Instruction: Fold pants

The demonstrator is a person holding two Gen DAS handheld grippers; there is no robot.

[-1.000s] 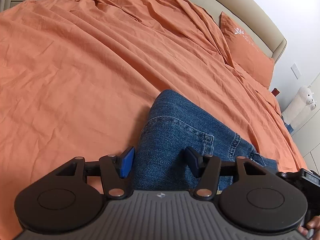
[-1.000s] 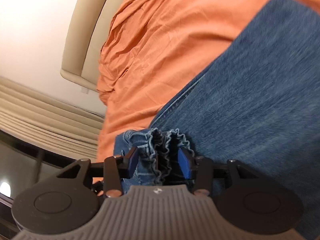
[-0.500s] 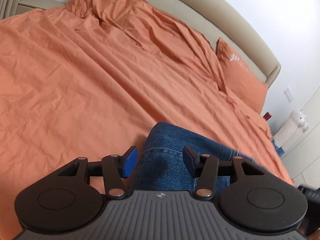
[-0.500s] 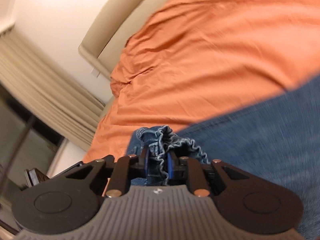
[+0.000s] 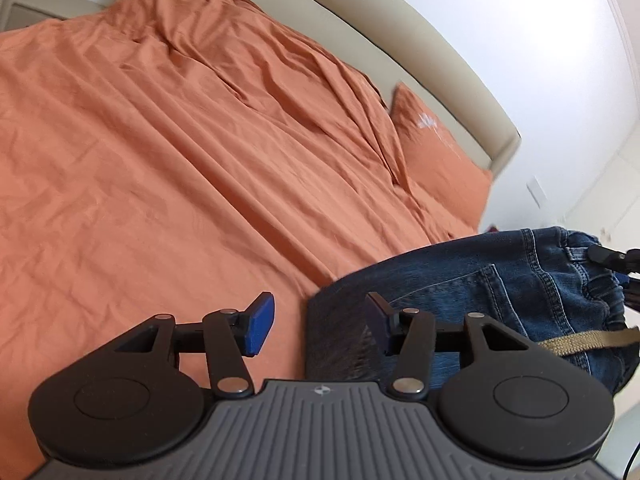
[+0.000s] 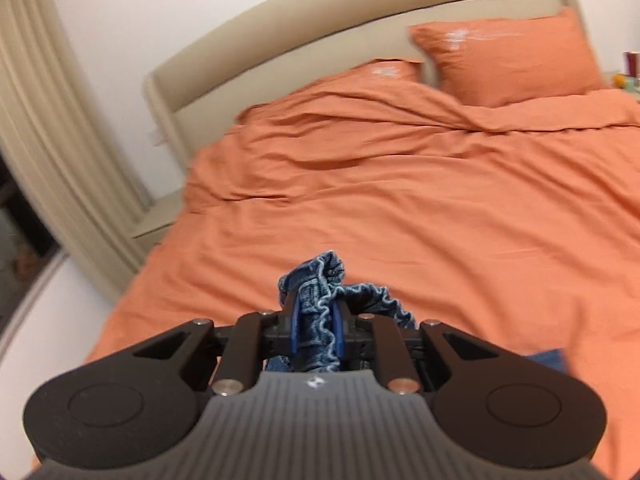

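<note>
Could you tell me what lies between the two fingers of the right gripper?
The jeans' bunched elastic waistband, pinched by the right gripper, as its own wrist view shows.

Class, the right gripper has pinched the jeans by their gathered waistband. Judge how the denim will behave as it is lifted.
Probably floppy: the jeans sag away from the right gripper, whose pads squeeze the ruffled waistband. Likely fairly heavy, being thick stitched denim. Slipping seems unlikely, since the bunched elastic fills the jaws. The left gripper is open and gives no support.
</note>
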